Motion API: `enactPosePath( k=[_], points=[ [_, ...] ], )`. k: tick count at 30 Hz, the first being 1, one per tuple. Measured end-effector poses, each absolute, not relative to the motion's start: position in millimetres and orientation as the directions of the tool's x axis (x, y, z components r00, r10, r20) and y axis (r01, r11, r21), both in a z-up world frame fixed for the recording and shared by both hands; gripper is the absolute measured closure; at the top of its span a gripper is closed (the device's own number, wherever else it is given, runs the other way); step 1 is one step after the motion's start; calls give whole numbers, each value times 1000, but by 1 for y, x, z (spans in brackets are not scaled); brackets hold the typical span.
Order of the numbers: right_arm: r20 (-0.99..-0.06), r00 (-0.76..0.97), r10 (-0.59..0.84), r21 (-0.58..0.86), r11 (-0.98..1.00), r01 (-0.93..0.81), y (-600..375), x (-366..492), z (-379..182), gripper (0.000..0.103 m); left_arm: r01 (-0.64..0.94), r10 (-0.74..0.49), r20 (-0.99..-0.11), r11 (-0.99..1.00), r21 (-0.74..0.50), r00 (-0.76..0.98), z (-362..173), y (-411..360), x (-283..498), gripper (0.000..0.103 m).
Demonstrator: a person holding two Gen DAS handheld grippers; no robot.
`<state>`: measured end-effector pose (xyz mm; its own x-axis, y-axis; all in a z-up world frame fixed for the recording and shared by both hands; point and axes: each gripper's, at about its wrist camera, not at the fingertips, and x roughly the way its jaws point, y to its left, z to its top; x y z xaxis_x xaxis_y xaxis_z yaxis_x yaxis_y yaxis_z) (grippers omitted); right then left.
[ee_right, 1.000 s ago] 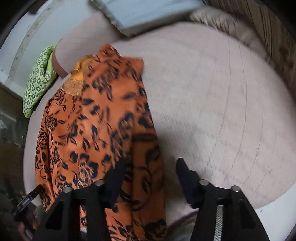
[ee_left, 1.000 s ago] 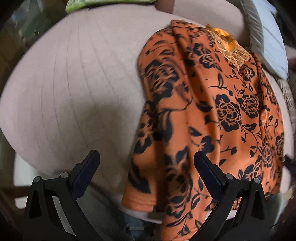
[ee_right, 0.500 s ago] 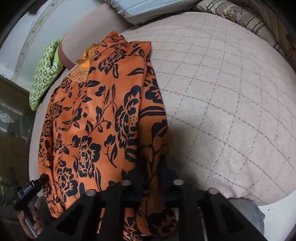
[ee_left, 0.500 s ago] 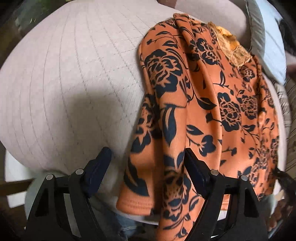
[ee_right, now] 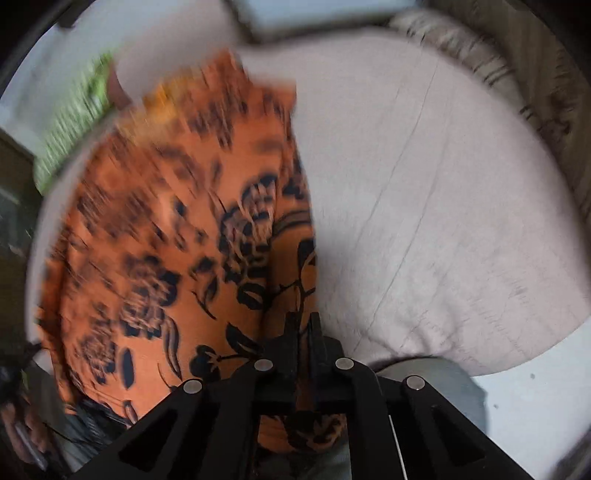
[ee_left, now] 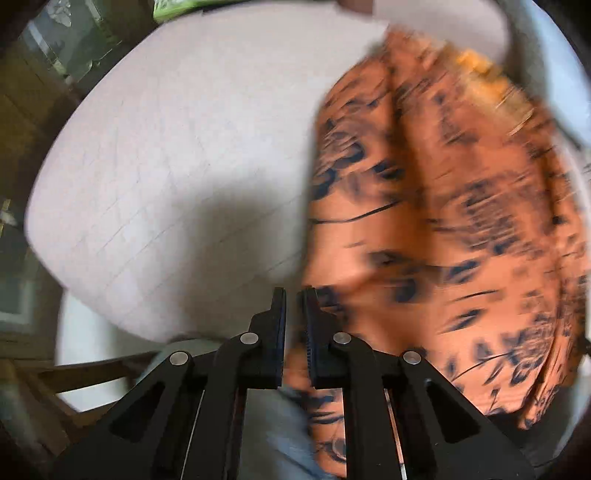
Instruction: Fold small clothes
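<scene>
An orange garment with a black flower print (ee_left: 443,221) lies lengthwise on a pale quilted cushion (ee_left: 177,166), its near hem hanging over the front edge. Both views are motion-blurred. My left gripper (ee_left: 293,299) is shut on the garment's near left hem corner. My right gripper (ee_right: 303,325) is shut on the near right hem corner of the same garment (ee_right: 184,240). The garment's neckline with yellow trim (ee_left: 476,70) is at the far end.
A green patterned cloth (ee_right: 74,129) lies at the far left beyond the cushion (ee_right: 443,203). A pale blue pillow (ee_right: 314,14) and a striped cushion (ee_right: 472,62) sit at the back. The person's legs in grey trousers (ee_right: 436,373) are below the cushion edge.
My left gripper was open around the hem and has now shut on it. My right gripper closed earlier and stays shut. Both views have shifted and the near hem is lifting.
</scene>
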<state>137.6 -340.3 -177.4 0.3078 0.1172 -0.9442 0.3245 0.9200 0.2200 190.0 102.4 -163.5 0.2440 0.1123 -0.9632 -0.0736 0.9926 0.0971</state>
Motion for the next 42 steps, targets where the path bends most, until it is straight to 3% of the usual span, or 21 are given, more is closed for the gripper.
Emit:
enactPosePath(
  k=[3,6,9,10,11,12,13,14,15,20,22,25,27,31,32,33,34,42],
  points=[
    [-916,367,164,302,884,358,-349,135,-173,99,-106,-17,-953,993,-52,304,-144,115,179,94],
    [-862,484,154,362,854,373,-366,117,-140,97,-116,-23,-909,990,-78,416,-108,120,162,86],
    [-779,612,133,413,845,341,-377,97,-97,95,-67,-59,-863,992,-106,501,-77,96,149,35],
    [-724,674,147,449,843,298,-378,92,-80,93,-40,-83,-851,992,-121,519,-71,90,145,29],
    [-701,699,143,451,848,279,-372,88,-66,78,4,-120,-838,990,-139,532,-66,75,142,28],
    [-665,733,144,460,852,250,-368,85,-52,56,58,-164,-834,986,-157,526,-64,56,141,28],
    [-618,773,147,477,851,220,-364,85,-39,43,96,-194,-835,981,-168,515,-63,43,140,28],
    [-568,810,145,496,846,196,-361,84,-28,21,152,-233,-839,972,-181,492,-66,20,143,28],
    [-540,830,142,505,843,184,-360,83,-20,15,199,-261,-846,962,-187,465,-73,-4,147,28],
    [-494,834,245,555,827,86,-355,125,5,15,387,-315,-876,907,-165,364,-106,-84,143,28],
    [-522,812,261,543,836,80,-358,141,7,15,422,-326,-889,890,-173,322,-124,-103,145,28],
    [-586,745,318,519,854,44,-360,174,-4,24,427,-374,-898,868,-252,231,-150,-119,145,28],
    [-651,674,350,504,863,39,-365,193,-17,39,392,-410,-898,861,-323,160,-171,-124,154,29],
    [-742,581,335,441,896,46,-368,235,-47,40,363,-460,-876,848,-386,144,-182,-126,157,31],
    [-756,553,352,445,895,39,-366,251,-57,40,372,-460,-874,847,-379,155,-182,-129,158,39],
    [-768,529,361,448,893,41,-364,263,-66,40,373,-457,-873,850,-371,171,-180,-131,157,55],
    [-788,497,362,443,895,52,-361,281,-78,40,376,-457,-873,850,-370,173,-180,-133,157,97],
    [-874,337,351,402,911,92,-324,392,-143,46,388,-592,-794,769,-508,134,-165,-104,160,101]
  ],
)
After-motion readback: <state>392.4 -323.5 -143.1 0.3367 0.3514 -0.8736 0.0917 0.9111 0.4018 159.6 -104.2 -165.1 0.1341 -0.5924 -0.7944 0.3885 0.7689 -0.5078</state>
